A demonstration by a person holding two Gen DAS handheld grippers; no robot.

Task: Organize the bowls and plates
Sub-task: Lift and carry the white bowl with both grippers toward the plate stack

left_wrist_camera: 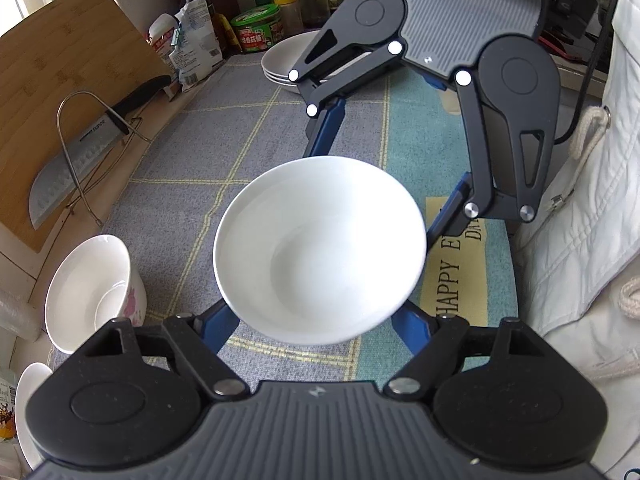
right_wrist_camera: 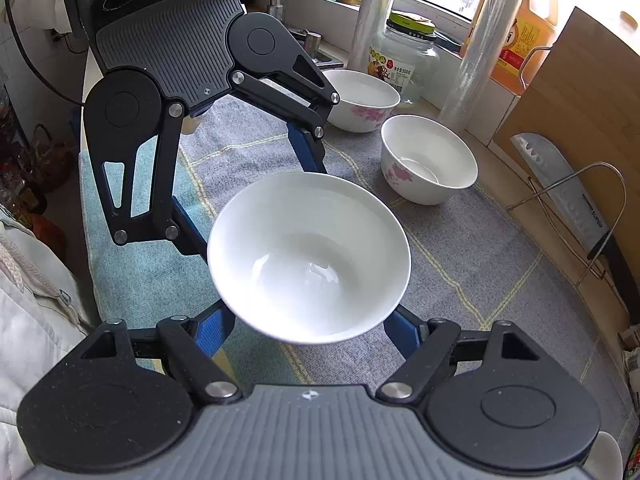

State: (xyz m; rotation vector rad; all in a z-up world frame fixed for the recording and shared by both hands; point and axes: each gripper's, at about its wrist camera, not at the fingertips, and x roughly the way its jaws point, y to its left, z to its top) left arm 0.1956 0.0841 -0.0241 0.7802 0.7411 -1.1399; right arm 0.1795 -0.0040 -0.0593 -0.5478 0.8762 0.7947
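We see a plain white bowl (left_wrist_camera: pixel 320 256) at the centre of both wrist views, raised clear of the grey and teal checked mat (left_wrist_camera: pixel 192 184). The left gripper (left_wrist_camera: pixel 316 320) enters from the bottom of the left wrist frame; its blue fingers (left_wrist_camera: pixel 218 326) are closed against the near lower sides of the bowl, one on each side, with the jaws spread only as wide as the bowl. The right gripper (right_wrist_camera: pixel 310 328) does the same in the right wrist frame, its blue fingers (right_wrist_camera: pixel 210 330) pressing the bowl's opposite end, so both grippers carry the one bowl together, each facing the other across it. In the left wrist view, a bowl with pink flowers (left_wrist_camera: pixel 94 292) stands on the mat at the lower left, and a stack of white plates (left_wrist_camera: pixel 284 62) sits at the upper centre, partly behind the right gripper. In the right wrist view, two flowered bowls (right_wrist_camera: pixel 428 160) stand at the upper right, near each other. A knife (left_wrist_camera: pixel 76 160) rests on a wire rack (left_wrist_camera: pixel 86 152) against a wooden cutting board (left_wrist_camera: pixel 60 60) at the left of the left wrist frame. Bottles and jars line the far edge.
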